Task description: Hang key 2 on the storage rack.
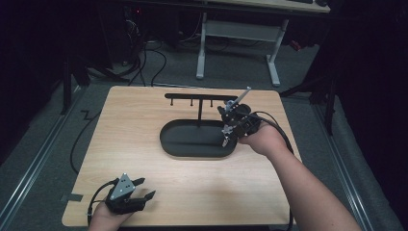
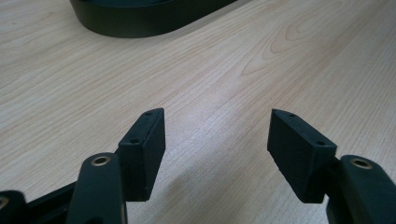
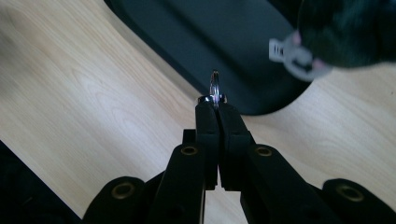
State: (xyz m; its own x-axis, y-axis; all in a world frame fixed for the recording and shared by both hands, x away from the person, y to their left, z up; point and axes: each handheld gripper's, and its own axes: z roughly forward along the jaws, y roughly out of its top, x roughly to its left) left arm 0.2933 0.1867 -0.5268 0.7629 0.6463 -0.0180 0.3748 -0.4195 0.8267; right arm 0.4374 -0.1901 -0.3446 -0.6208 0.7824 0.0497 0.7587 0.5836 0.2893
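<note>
My right gripper is shut on a small metal ring, which stands edge-on out of the jaw tips. It is held over the right end of a black oval tray, whose rim lies just beyond the ring. A black T-shaped rack with small hooks rises from the tray's back. In the high view the right gripper has a small silver piece hanging beneath it. My left gripper rests open near the table's front left corner, with nothing between its jaws, which point at bare wood.
The light wooden table stands on a grey floor. A blurred silver piece shows against a dark shape at the upper right of the right gripper view. A white-legged desk and floor cables lie beyond the far edge.
</note>
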